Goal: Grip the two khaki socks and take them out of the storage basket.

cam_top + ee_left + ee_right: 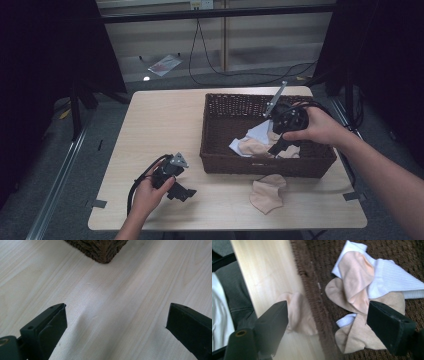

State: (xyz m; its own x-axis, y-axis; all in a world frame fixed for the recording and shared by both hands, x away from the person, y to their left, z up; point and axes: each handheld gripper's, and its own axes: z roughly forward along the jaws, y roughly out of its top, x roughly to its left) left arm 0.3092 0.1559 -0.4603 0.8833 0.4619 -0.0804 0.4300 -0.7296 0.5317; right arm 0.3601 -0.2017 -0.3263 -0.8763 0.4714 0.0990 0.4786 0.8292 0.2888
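A dark brown wicker basket (217, 150) stands on the right half of the table. Inside it lies a pile of beige and white socks (256, 142) (359, 285). My right gripper (280, 148) (328, 320) hangs open over the basket's front wall, its jaws wide apart and empty above the pile. One more beige sock (267, 192) (299, 315) lies on the table just outside that wall. My left gripper (184, 192) (116, 322) rests low over bare wood at the front left, open with nothing between its jaws, pointing toward the basket's corner (102, 251).
The light wooden table (160, 130) has bare wood to the left of the basket. Cables run across the floor beyond the far edge. Dark stands flank the table on both sides.
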